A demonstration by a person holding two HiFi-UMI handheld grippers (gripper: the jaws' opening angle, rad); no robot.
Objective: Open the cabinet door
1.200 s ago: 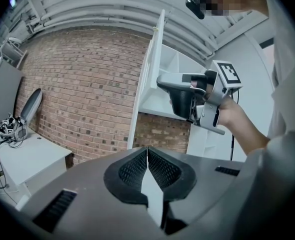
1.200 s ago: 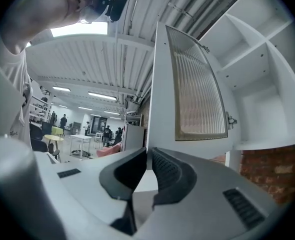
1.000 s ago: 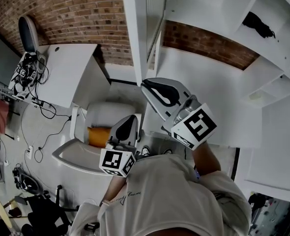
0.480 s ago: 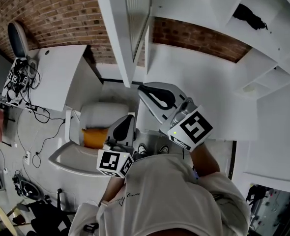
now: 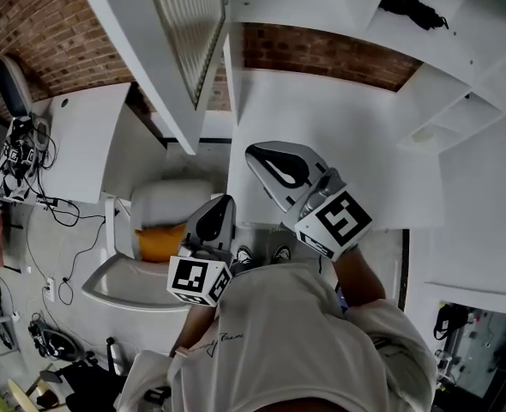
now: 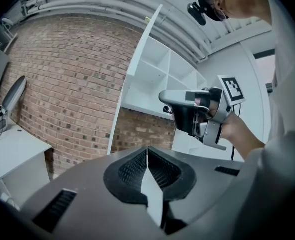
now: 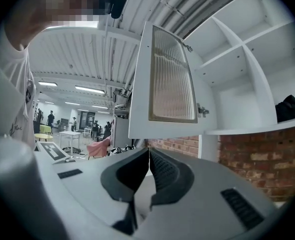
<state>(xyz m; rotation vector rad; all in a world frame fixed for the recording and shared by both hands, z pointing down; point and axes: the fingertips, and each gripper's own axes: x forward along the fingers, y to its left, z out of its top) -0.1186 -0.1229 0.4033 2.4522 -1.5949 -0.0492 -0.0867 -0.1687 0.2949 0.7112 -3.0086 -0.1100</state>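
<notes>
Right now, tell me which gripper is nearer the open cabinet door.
Right, probably. The right gripper is held up and forward, just below and to the right of the cabinet door. The left gripper sits lower and farther back, close to the person's chest.

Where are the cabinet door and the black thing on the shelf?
cabinet door (image 7: 171, 79), right gripper view, middle of its ribbed glass pane.
black thing (image 5: 410, 7), head view, its middle.

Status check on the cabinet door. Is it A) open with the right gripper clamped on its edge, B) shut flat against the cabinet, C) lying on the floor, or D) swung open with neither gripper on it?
D: the cabinet door stands swung out from the shelves, and the right gripper and left gripper both have their jaws together on nothing, clear of it.
</notes>
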